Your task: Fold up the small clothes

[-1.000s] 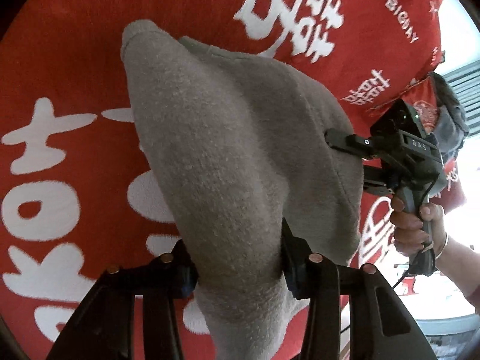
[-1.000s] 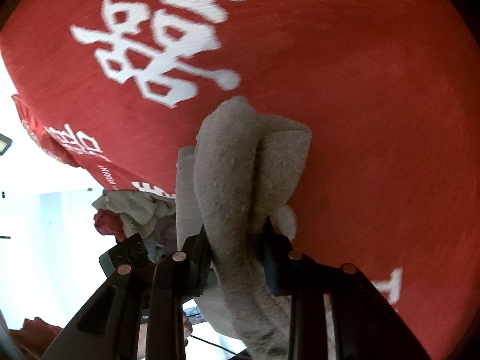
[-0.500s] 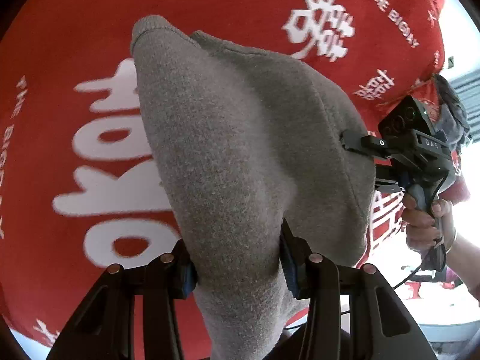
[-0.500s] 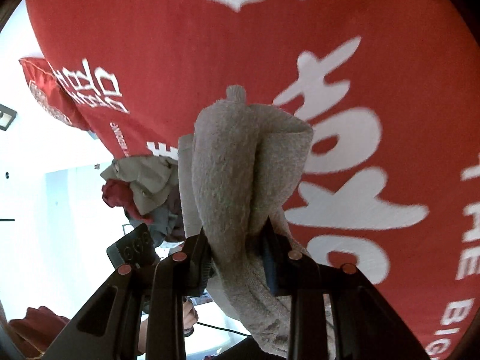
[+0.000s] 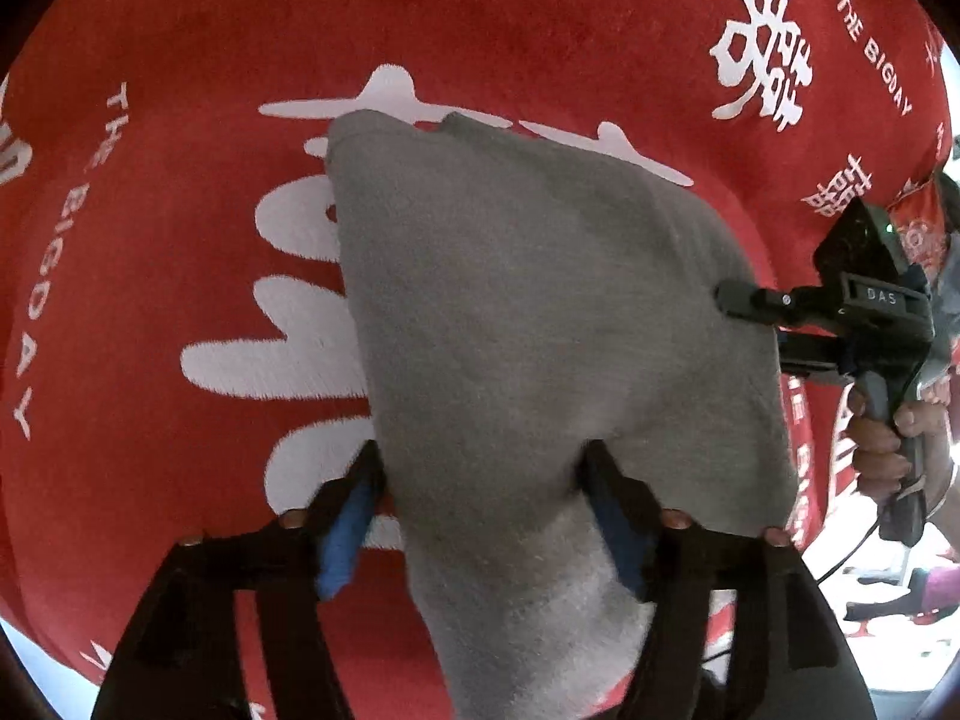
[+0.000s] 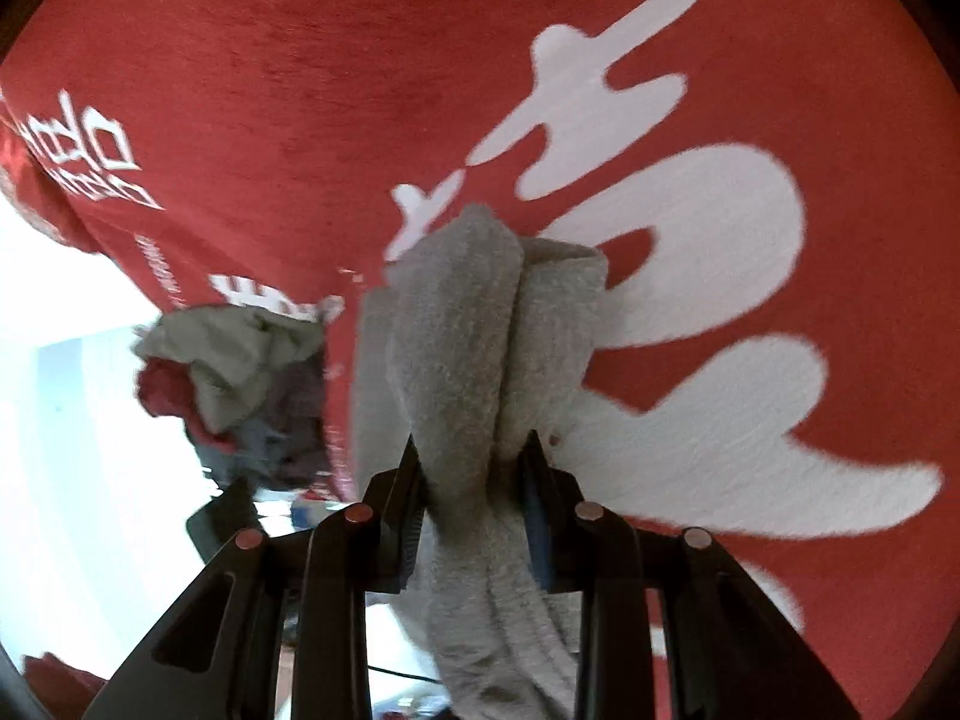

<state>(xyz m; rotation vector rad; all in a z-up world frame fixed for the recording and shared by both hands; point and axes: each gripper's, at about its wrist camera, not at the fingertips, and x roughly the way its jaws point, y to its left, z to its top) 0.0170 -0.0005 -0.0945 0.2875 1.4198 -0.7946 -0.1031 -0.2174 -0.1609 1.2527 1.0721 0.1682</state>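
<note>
A small grey fleece garment (image 5: pixel 528 312) hangs stretched between my two grippers over a red cloth (image 5: pixel 180 276) printed with white characters. My left gripper (image 5: pixel 486 492) has its jaws opening; the garment's edge still lies between them, but the blue left pad (image 5: pixel 348 528) stands bare and off the fabric. In the right wrist view my right gripper (image 6: pixel 474 468) is shut on a bunched fold of the garment (image 6: pixel 480 324). In the left wrist view the right gripper (image 5: pixel 753 324) pinches the garment's right edge, with a hand (image 5: pixel 882 450) on its handle.
The red cloth (image 6: pixel 300 90) covers the whole work surface. A heap of other small clothes (image 6: pixel 240 372), grey, green and red, lies at the cloth's edge on the left in the right wrist view. Beyond that edge is a bright floor.
Both grippers have carried the grey garment across the red cloth, so different white characters lie under it. The left jaws have spread apart and loosened on the fabric. The right grip is unchanged.
</note>
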